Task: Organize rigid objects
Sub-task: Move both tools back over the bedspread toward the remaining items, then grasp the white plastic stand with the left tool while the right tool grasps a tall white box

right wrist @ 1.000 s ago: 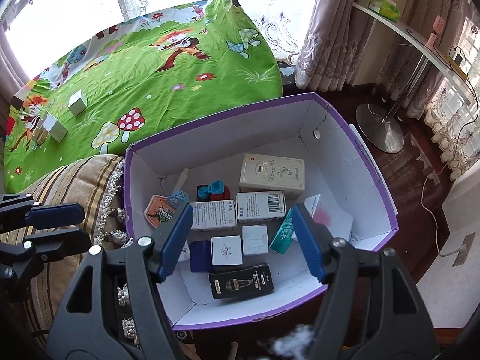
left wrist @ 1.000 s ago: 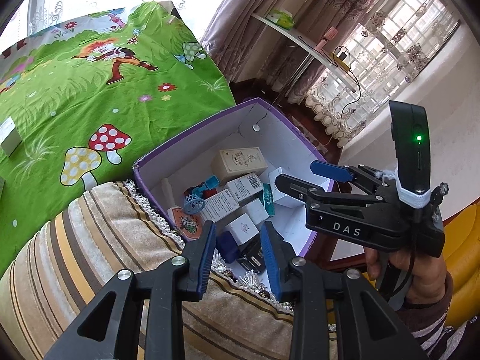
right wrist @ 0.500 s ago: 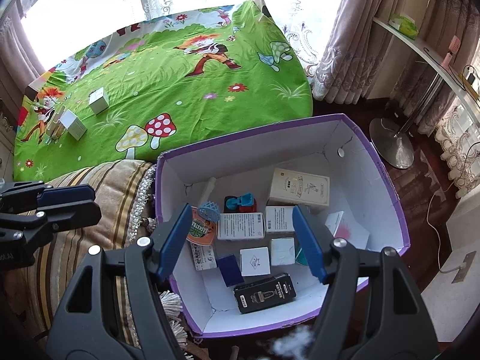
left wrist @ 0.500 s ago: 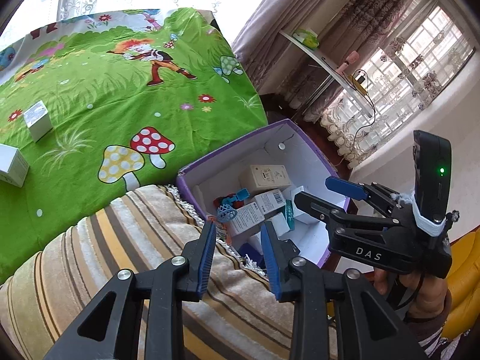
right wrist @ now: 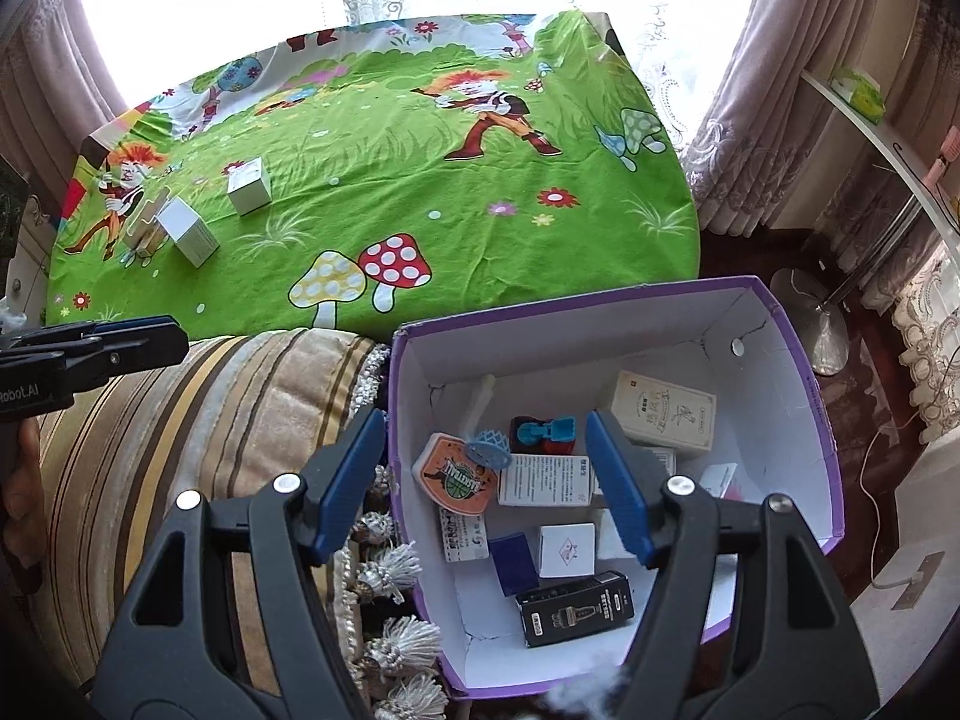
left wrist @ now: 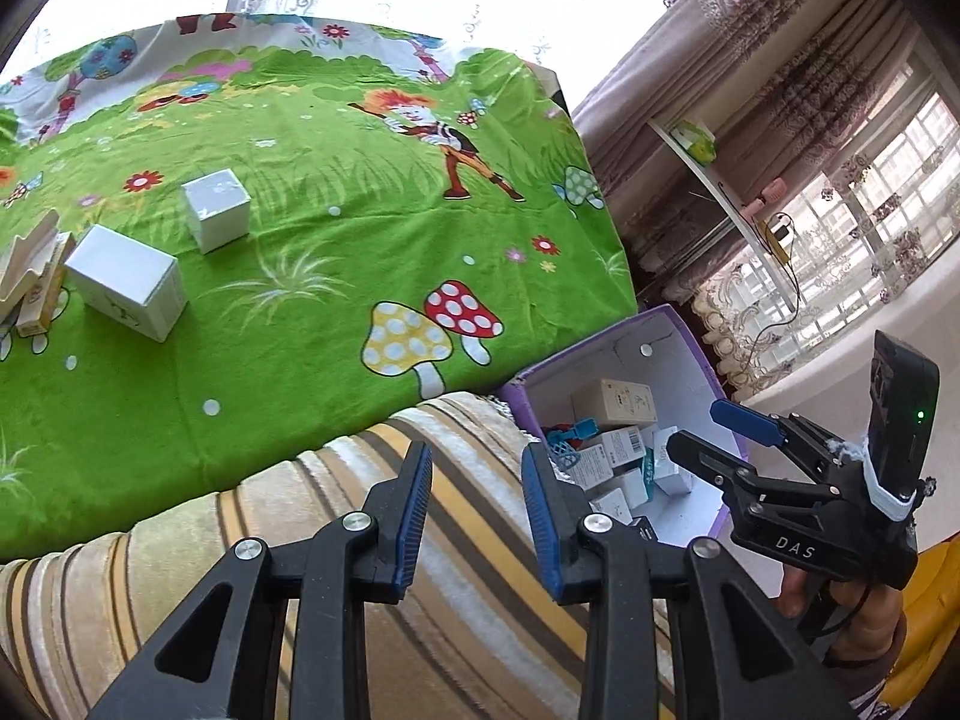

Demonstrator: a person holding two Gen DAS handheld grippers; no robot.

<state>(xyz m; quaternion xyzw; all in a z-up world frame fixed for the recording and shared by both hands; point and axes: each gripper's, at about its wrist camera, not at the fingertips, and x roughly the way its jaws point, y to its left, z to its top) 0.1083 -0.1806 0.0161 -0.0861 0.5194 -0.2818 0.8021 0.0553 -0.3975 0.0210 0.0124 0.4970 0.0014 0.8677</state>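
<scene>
Small boxes are the job here: most already sit in the purple box (right wrist: 804, 384), lower right of the right wrist view; three-ish remain on the green sheet (left wrist: 312, 276), upper left.

Nearest first. Right gripper (right wrist: 486, 480) hangs over the purple box's left wall, jaws wide apart, nothing between them, touching nothing. Below it: black carton (right wrist: 575, 608) at the box's near end, white cube carton (right wrist: 567, 549) and blue carton (right wrist: 516, 561) just behind, basketball-print pack (right wrist: 459, 477) w/ a blue net piece (right wrist: 489, 453) on top, beige carton (right wrist: 666, 411) at the far side.

Left gripper (left wrist: 474, 516) is over the striped cushion (left wrist: 252, 516), bottom centre of the left wrist view. Jaws partly open, narrower than the right's, empty, no contact.

Further out, left of frame: big white box (left wrist: 126, 288), w/ a beige pack (left wrist: 36, 294) just beside it, then small white box (left wrist: 216, 210) beyond, apart from it.

Risks, as I judge them:
- Left jaws look too narrow for the big white box; would nudge it across the sheet unless opened more.
- Sheet is soft & rumpled, so a box could tip when pinched off-centre.
- Thin card walls may crush under a hard squeeze.
- The cushion's tassels (right wrist: 390, 564) lie against the purple box; a low carry could snag there.
- The purple box looks crowded; a drop may land tilted on other cartons.
</scene>
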